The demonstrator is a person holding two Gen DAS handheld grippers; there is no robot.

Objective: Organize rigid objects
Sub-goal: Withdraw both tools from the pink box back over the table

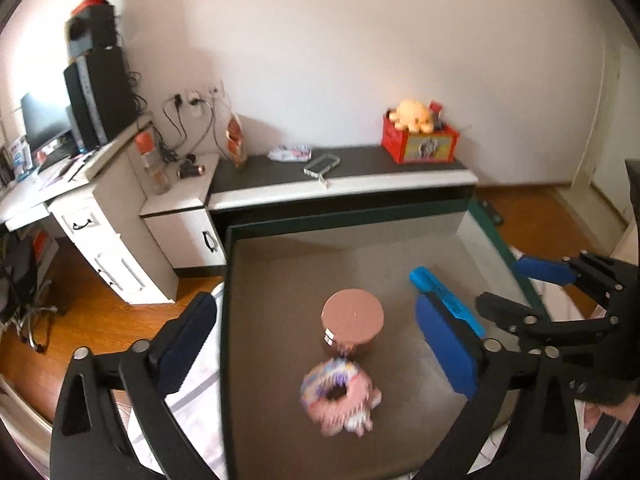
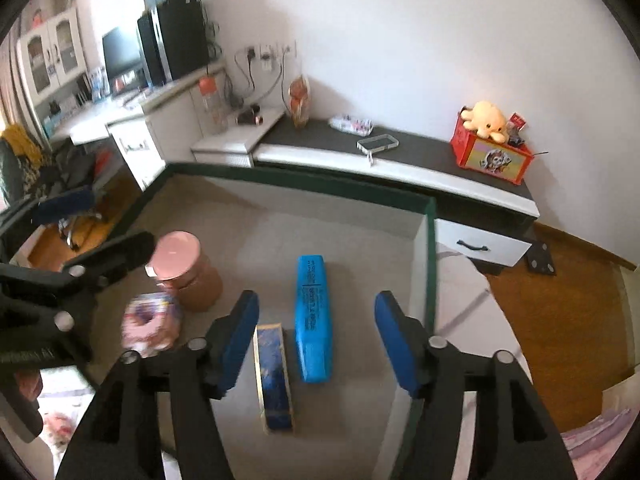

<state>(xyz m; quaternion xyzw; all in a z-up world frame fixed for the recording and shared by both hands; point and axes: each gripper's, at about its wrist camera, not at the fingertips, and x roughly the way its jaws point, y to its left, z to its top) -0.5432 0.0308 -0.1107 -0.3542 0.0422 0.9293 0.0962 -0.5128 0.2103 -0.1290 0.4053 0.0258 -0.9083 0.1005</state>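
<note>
both grippers, left gripper [image 1: 316, 344] and right gripper [image 2: 316, 340], are wide open, holding nothing; the blue marker [image 2: 314, 316] could get bumped sideways.

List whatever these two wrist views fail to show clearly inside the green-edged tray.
- Pink-and-purple ring-shaped object: motion-blurred in both views, so its print and material are unreadable.
- Blue rectangular highlighter: label text too small; in the left wrist view the left gripper's finger covers its near end.
- Dark blue flat box: absent from the left wrist view.
</note>
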